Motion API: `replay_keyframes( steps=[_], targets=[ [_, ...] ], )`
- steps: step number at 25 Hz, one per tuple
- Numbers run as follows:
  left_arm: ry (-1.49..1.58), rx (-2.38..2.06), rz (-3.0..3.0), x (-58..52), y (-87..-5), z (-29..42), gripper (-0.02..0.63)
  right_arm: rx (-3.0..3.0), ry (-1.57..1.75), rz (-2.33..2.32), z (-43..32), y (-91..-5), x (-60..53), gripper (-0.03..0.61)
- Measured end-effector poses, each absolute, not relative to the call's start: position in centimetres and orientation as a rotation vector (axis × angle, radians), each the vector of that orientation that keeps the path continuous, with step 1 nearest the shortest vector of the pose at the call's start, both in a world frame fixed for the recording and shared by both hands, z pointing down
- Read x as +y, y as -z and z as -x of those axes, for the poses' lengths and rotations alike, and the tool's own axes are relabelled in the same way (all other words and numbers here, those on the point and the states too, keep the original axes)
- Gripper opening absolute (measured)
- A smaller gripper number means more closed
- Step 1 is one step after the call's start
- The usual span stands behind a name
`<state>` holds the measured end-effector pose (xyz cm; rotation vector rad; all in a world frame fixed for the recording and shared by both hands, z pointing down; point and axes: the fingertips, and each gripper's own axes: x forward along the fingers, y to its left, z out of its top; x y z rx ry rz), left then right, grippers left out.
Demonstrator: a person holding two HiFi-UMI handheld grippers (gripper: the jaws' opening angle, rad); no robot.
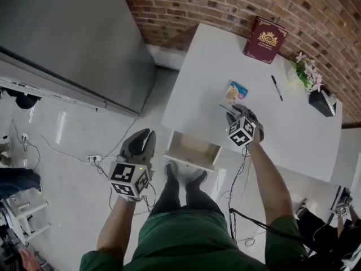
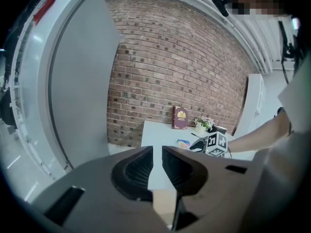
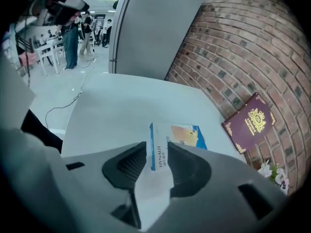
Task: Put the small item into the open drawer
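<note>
The small item is a flat box point(image 1: 236, 92) with a blue and orange face, lying on the white table point(image 1: 208, 66). In the right gripper view the box point(image 3: 182, 135) has its white printed near edge between the tips of my right gripper point(image 3: 156, 152). The jaws stand open on either side of that edge without clamping it. Below the table's front edge the wooden drawer point(image 1: 192, 151) stands pulled out, with nothing visible inside. My left gripper point(image 1: 148, 137) hangs over the floor left of the drawer, its jaws a narrow gap apart and holding nothing point(image 2: 157, 152).
A maroon book point(image 1: 265, 39) leans at the brick wall, with a pen point(image 1: 276, 87), a flower pot point(image 1: 306, 72) and a black object point(image 1: 322, 101) on the table's right. A grey cabinet point(image 1: 67, 38) stands at the left. Cables point(image 1: 73, 151) trail on the floor. My shoes point(image 1: 186, 176) stand at the drawer.
</note>
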<state>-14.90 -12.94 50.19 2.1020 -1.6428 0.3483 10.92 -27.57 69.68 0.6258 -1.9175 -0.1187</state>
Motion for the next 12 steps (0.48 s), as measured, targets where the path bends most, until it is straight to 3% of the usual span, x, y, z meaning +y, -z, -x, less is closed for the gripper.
replay_keyframes(
  steps=[12],
  targets=[
    [-0.353, -1.681, -2.073, -11.7, -51.0, 16.3, 0.052, -1.877, 0.115, -0.617, -11.4, -71.3, -28.2, 0.141]
  ],
)
